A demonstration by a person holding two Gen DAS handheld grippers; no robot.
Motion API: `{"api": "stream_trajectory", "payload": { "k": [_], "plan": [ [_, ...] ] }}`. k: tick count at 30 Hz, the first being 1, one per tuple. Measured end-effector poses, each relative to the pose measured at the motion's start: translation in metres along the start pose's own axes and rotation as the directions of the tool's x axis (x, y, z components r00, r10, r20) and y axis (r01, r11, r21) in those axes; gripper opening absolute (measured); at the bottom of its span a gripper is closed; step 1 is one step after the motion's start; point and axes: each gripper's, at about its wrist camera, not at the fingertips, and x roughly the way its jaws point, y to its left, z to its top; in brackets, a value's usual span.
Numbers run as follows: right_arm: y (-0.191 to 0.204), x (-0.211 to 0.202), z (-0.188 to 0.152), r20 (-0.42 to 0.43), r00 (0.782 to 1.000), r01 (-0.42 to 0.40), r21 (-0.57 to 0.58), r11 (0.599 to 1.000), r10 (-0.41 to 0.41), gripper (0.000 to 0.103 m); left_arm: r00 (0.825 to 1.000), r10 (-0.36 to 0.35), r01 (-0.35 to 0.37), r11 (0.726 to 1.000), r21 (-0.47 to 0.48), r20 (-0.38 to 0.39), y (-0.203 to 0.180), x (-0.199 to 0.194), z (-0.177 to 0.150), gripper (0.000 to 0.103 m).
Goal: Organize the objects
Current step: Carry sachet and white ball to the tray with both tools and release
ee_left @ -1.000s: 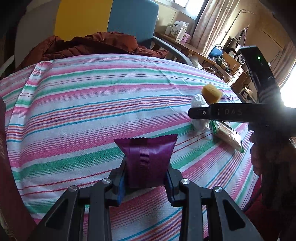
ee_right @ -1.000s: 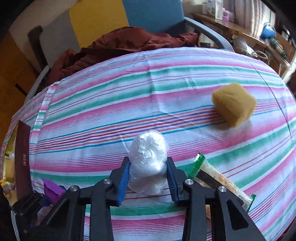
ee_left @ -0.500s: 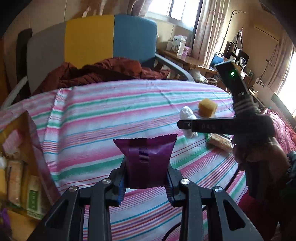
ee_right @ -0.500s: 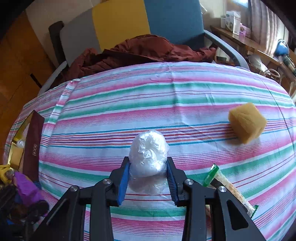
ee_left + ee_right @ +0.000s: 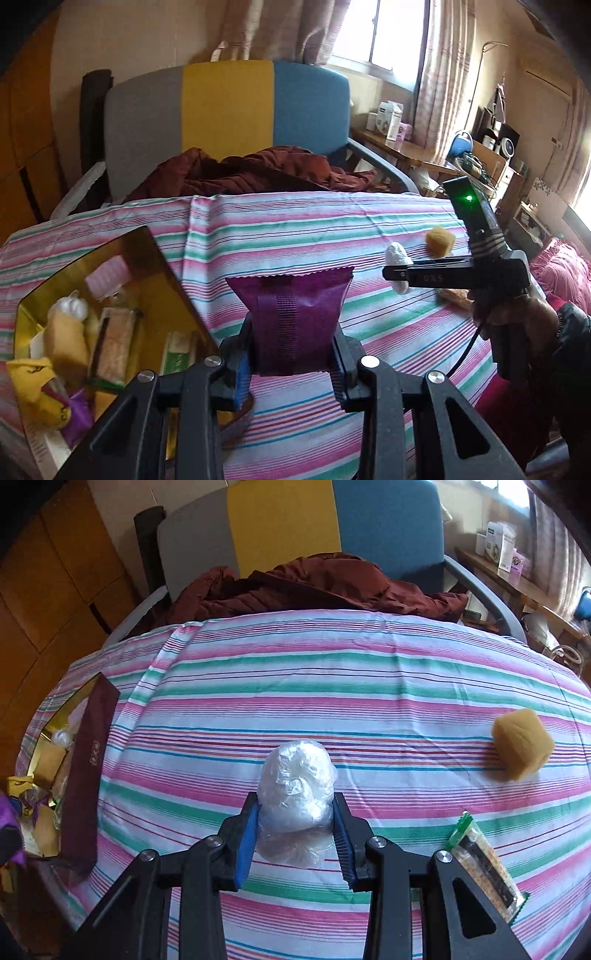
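Landmark: the gold box, open, at the left edge of the striped cloth, already holding several wrapped snacks.
Left gripper: clenched on the purple packet, held upright above the cloth just right of the box.
Right gripper: clamped on the white plastic-wrapped ball, well right of the box, over the middle of the cloth.
Still out: the yellow cube and the green-edged cracker pack, both far right of the box.
Risk, packet: only its lower part is pinched; a tilt could let it slide out short of the box.
Risk, ball: the slick, soft wrap may squeeze free, or crush under pressure.
Risk, crowding: both tools reaching the box together could collide or knock its maroon wall.
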Motion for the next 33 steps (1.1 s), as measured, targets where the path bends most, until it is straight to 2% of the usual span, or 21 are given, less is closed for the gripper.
{"api": "stream_trajectory", "payload": {
  "k": [3, 9, 17, 21, 25, 31, 33],
  "plan": [
    [0.015, -0.004, 0.0, 0.004, 1.0, -0.029, 0.001, 1.0, 0.029, 0.038, 1.0, 0.018, -0.018, 1.0, -0.025, 0.004, 0.012, -0.009, -0.005, 0.034],
    [0.071, -0.014, -0.004, 0.021, 0.995, -0.1, -0.06, 0.993, 0.101, 0.038, 0.999, 0.04, -0.039, 0.997, -0.064, 0.013, 0.035, -0.023, -0.015, 0.034],
    [0.142, -0.026, -0.018, 0.048, 0.974, -0.217, -0.109, 0.97, 0.223, 0.038, 0.998, 0.066, -0.065, 0.988, -0.137, 0.005, 0.068, -0.033, -0.034, 0.034],
    [0.168, -0.031, -0.027, 0.055, 0.964, -0.249, -0.137, 0.959, 0.258, 0.038, 0.998, 0.069, -0.066, 0.98, -0.186, 0.007, 0.088, -0.04, -0.044, 0.034],
    [0.187, -0.036, -0.033, 0.054, 0.956, -0.276, -0.173, 0.945, 0.289, 0.038, 0.996, 0.09, -0.08, 0.965, -0.249, 0.028, 0.115, -0.056, -0.052, 0.034],
    [0.219, -0.039, -0.043, 0.037, 0.941, -0.32, -0.225, 0.92, 0.336, 0.038, 0.988, 0.145, -0.118, 0.927, -0.357, 0.051, 0.162, -0.087, -0.072, 0.034],
    [0.229, -0.037, -0.045, 0.027, 0.937, -0.331, -0.243, 0.912, 0.347, 0.038, 0.986, 0.162, -0.129, 0.907, -0.402, 0.049, 0.178, -0.097, -0.081, 0.034]
  ]
}}
